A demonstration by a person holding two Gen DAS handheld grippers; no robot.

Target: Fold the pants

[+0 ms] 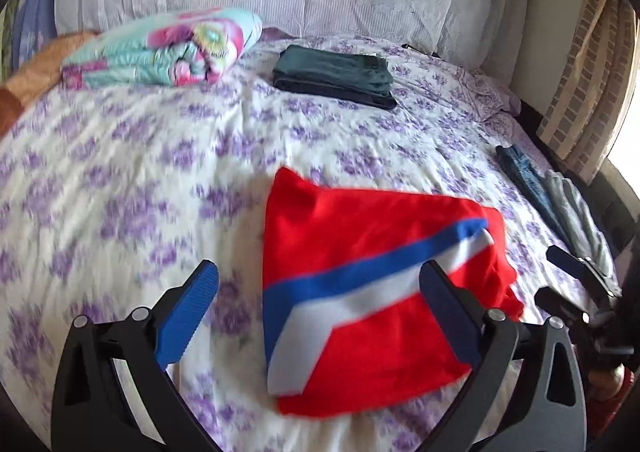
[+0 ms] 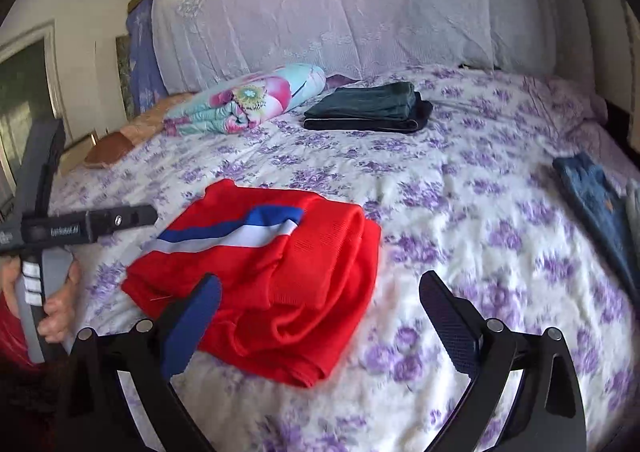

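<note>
Lying folded into a rumpled, roughly square bundle, the red knit pants point(image 2: 280, 284) with a blue-and-white stripe rest on the crinkled floral bedsheet point(image 2: 460, 232). The left gripper point(image 1: 320, 304) spreads wide above them, gripping nothing; the right gripper point(image 2: 320, 312) likewise gapes empty. Farther back sit dark folded garments point(image 2: 368, 108), perhaps trousers, and a puffy flowered quilt point(image 2: 248, 100).

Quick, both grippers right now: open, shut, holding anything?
Left gripper: open, holding nothing, above the red pants.
Right gripper: open, holding nothing.
</note>
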